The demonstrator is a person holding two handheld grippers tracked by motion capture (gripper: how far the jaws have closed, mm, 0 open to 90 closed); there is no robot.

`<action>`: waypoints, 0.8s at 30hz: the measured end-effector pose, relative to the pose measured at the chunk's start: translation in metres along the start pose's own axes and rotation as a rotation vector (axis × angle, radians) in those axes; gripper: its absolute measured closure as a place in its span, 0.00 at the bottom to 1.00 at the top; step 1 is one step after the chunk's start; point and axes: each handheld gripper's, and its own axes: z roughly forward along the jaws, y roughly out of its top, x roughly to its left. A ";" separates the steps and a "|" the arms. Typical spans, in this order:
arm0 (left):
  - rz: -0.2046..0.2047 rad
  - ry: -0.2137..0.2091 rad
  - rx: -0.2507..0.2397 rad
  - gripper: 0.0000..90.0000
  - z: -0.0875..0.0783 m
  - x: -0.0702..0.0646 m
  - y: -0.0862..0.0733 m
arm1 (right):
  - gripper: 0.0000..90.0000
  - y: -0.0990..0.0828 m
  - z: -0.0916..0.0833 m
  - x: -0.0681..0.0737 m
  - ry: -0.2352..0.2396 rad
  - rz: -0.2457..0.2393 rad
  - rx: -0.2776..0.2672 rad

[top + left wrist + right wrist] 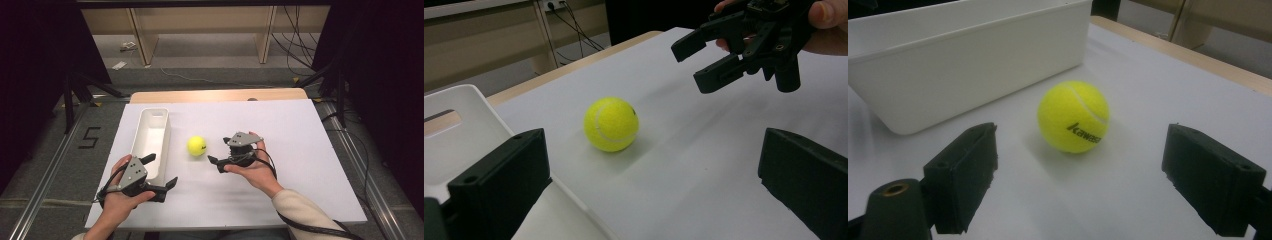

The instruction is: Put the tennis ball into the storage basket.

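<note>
Tennis ball (pixel 197 146) is sitting on the white worktop (pixel 290 130) beside the bin (pixel 150 137), just ahead of the right hand-held gripper (pixel 216 161), which is gaping wide and empty; the left hand-held gripper (pixel 160 172), likewise spread and empty, is hanging farther off.

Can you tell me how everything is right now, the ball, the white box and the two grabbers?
tennis ball: resting on the white table cover, not held, beside the box
white box: upright, open on top, nothing seen inside
left gripper: open, holding nothing, close to the box
right gripper: open, holding nothing, aimed at the ball, not touching it
white table cover: lying flat
</note>
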 end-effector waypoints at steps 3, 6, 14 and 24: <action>0.000 0.000 0.000 0.00 0.000 0.000 0.000 | 0.17 0.001 0.003 0.000 0.000 0.000 0.002; 0.000 0.001 0.000 0.00 0.000 0.000 0.000 | 0.17 0.002 0.006 0.000 0.001 -0.003 0.006; 0.000 0.000 0.000 0.00 0.000 0.000 0.000 | 0.17 0.004 0.013 0.000 0.002 -0.004 0.010; 0.001 -0.001 -0.001 0.00 -0.001 0.000 0.000 | 0.17 0.006 0.022 0.000 0.003 -0.008 0.020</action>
